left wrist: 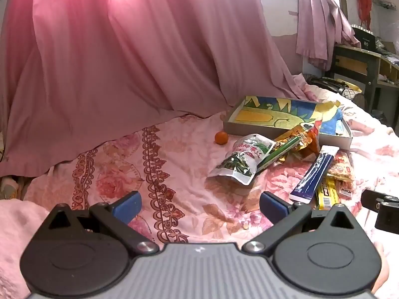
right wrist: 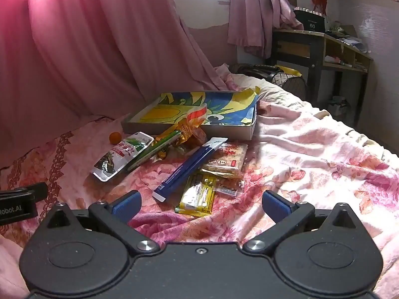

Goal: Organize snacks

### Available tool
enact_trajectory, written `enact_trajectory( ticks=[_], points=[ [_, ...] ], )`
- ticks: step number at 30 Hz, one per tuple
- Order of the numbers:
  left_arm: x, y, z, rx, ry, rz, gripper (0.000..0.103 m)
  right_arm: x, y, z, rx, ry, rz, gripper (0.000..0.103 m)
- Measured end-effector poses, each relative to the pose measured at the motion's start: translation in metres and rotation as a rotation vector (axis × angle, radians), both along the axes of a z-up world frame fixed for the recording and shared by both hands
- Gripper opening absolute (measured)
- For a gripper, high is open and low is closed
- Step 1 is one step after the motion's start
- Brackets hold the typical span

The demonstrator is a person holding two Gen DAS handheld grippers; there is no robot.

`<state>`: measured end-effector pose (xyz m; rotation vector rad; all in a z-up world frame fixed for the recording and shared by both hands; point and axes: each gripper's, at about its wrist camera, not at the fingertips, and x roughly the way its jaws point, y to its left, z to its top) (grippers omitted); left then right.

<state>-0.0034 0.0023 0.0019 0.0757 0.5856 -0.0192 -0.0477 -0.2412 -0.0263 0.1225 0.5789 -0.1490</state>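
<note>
While both claws gape, left claw (left wrist: 200, 208) casing (right wrist: 16, 209) reads "Robot.AI", black box (right wrist: 311, 23) "80".

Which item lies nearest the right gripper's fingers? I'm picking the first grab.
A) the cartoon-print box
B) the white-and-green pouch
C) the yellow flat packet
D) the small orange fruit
C: in the right wrist view the yellow flat packet lies just ahead of the open right gripper; the orange fruit, pouch and box lie farther back.
</note>
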Motion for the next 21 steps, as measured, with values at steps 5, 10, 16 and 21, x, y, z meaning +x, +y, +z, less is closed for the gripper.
enact_trajectory(
  ticks=[5,10,16,21],
  points=[
    [0.0024,-0.0032,-0.003,0.001,0.004,-0.002,0.103,-0.0003,-0.0005,-0.0001,0.0,0.003,-0.002,0.102],
    [0.0029,-0.0029,-0.0026,0.001,0.006,-0.003,0.103,0.0006,0.0007,-0.0018,0.0,0.005,-0.003,0.103],
    [0.0031,-0.0025,-0.0026,0.001,0.008,-0.003,0.103,0.0007,0.0005,-0.0015,-0.002,0.007,-0.001,0.103],
    [0.0036,-0.0026,-0.0038,0.002,0.008,-0.003,0.103,0.0009,0.0005,-0.0015,-0.002,0.009,-0.001,0.103]
  ],
)
